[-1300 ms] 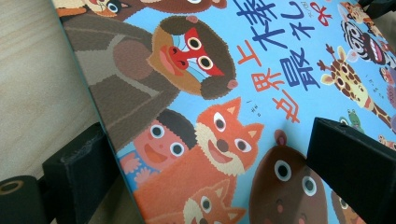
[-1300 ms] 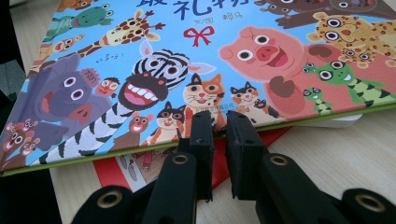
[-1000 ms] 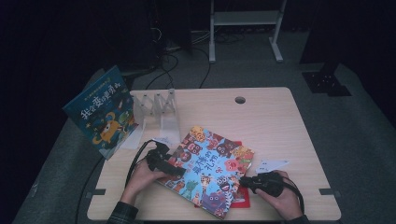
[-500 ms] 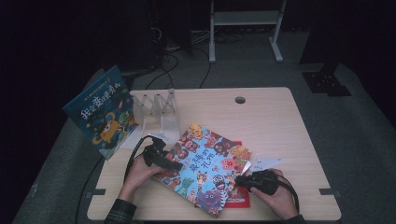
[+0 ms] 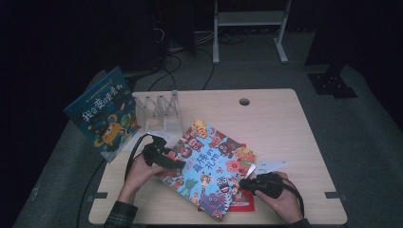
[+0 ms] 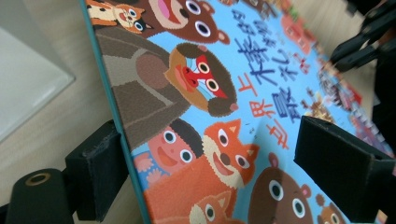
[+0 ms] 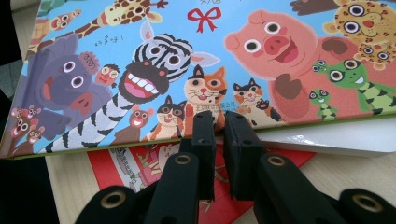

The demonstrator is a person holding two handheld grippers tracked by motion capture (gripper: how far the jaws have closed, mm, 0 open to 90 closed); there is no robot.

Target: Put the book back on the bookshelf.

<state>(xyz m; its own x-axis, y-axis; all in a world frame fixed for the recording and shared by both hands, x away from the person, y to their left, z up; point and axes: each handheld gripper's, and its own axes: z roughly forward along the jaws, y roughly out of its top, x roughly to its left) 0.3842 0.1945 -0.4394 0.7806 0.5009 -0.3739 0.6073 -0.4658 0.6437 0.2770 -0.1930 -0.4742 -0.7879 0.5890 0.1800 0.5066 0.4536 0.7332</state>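
Nearest the person, the right gripper [image 5: 248, 183] lay low at the near edge of the table [image 5: 304, 142], its jaws brought almost together, their tips at the near edge of the animal picture book [image 5: 209, 166]. In the right gripper view they seemed to close on nothing (I could not tell whether they nipped the book's edge or only pressed against it). Under that corner lay a red booklet [image 7: 140, 172], flat on the wood.

A little farther in, the left gripper [image 6: 205, 163] straddled the book's left edge, one jaw under the cover and the other above it, with a clear gap at the upper pad. Those jaws had just been closing slightly, yet they were not clamped on the book. The left hand [image 5: 138, 173] came in low from the near left, wrist tilted so the cover rode up on the lower jaw.

The risk, as I judged it, was that the book would slide off that single supporting jaw if lifted further before the grip closed, or drag the red booklet askew.

Beyond stood a clear book rack [image 5: 159, 111], and past it another blue book [image 5: 102, 114] leaned at the table's left corner.
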